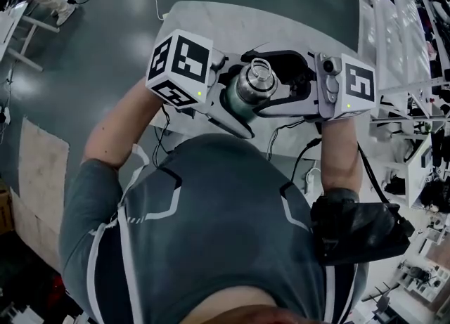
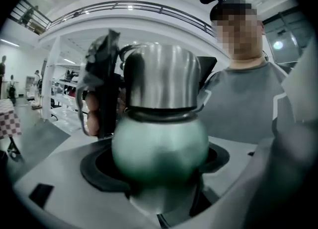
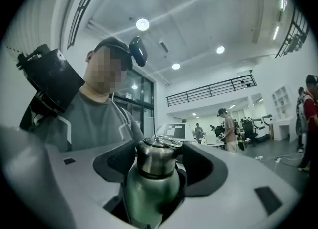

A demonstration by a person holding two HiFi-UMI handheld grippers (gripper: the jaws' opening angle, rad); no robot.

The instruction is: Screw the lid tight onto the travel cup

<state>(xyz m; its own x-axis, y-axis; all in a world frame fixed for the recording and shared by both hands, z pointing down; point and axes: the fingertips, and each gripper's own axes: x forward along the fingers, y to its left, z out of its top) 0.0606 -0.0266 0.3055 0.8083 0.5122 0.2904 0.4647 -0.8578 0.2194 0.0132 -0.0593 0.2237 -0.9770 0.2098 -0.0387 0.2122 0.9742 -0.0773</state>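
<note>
A green travel cup [image 1: 239,98] with a steel lid [image 1: 258,74] is held up in front of the person's chest, above a white table [image 1: 211,17]. My left gripper [image 1: 232,108] is shut on the cup's green body [image 2: 159,143], which fills the left gripper view under the lid [image 2: 161,76]. My right gripper [image 1: 281,80] reaches in from the right with its black pads on either side of the lid [image 3: 156,156]. Its jaws stand wide, with narrow gaps between the pads and the lid, and the green body [image 3: 151,188] sits below them.
White shelving [image 1: 401,34] full of parts stands to the right of the table. Cables run off the table's near edge [image 1: 295,136] and over the grey floor [image 1: 84,48]. A cardboard sheet [image 1: 42,175] lies on the floor at the left. People [image 3: 228,128] stand far off.
</note>
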